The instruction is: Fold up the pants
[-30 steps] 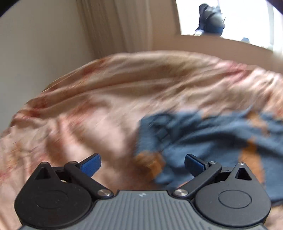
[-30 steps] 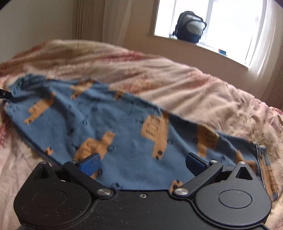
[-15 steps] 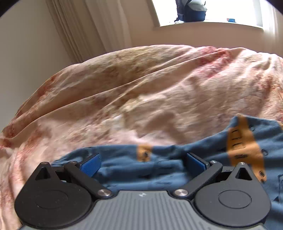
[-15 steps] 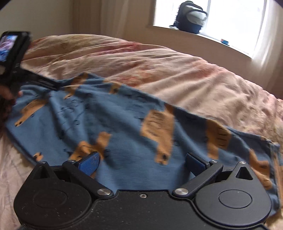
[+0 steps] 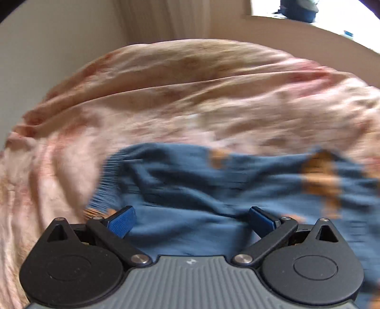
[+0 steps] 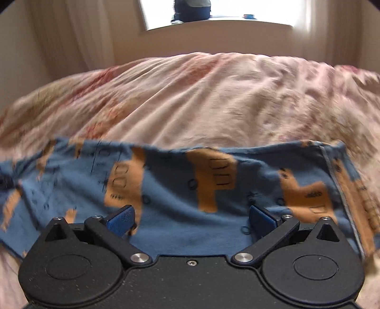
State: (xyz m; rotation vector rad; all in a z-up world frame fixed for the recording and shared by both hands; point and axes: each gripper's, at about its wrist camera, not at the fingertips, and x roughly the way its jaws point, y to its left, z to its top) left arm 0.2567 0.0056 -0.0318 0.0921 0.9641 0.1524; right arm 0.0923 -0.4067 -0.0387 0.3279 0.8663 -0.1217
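Blue pants (image 5: 190, 185) with orange animal prints lie across a pink floral bedspread (image 5: 166, 95). In the left wrist view their ribbed waistband (image 5: 106, 180) is at the left, rumpled, just ahead of my left gripper (image 5: 192, 221), which is open and empty over the cloth. In the right wrist view the pants (image 6: 178, 185) stretch flat from left to right, with a stitched hem edge (image 6: 337, 185) at the right. My right gripper (image 6: 192, 219) hovers open above the cloth, nothing between its blue pads.
The bedspread (image 6: 213, 95) covers the whole bed beyond the pants. Behind it stand a wall, curtains (image 6: 83, 35) and a window sill with a dark backpack (image 6: 190, 12). The left wall (image 5: 47, 47) is close to the bed.
Both grippers have swung over the pants. The left view now faces the waistband end; the right view has turned toward the hem end. The other gripper has left the right view.
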